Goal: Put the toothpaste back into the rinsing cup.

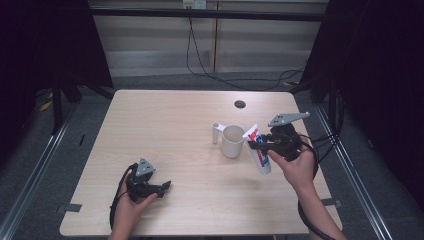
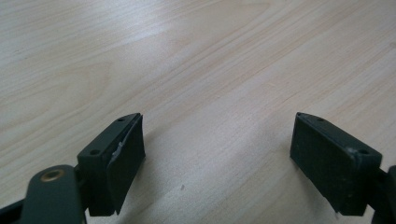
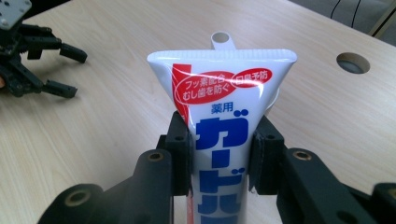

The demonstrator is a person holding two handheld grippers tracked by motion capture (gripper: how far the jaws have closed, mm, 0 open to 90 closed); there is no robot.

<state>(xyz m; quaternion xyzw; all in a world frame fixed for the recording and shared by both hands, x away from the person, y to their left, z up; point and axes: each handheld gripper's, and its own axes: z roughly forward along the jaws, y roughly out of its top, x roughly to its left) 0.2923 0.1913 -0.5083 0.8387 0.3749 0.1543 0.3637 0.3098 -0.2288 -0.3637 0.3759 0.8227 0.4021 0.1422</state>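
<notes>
Right hand-held gripper (image 3: 219,161) clamped on toothpaste tube (image 3: 222,100), tilted beside white cup (image 1: 232,140). Left hand-held gripper (image 2: 217,158) spread open, low over bare counter (image 2: 196,60).

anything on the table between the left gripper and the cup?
Nothing: bare tabletop between the left gripper and the cup, as the high view shows.

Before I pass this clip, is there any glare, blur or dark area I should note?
High view: table evenly lit, surroundings nearly black. Right gripper view: glare streak on the toothpaste tube, print legible, nearest jaw parts soft. Left gripper view: left gripper open over sharp wood grain, soft shadows beside its jaws.
</notes>
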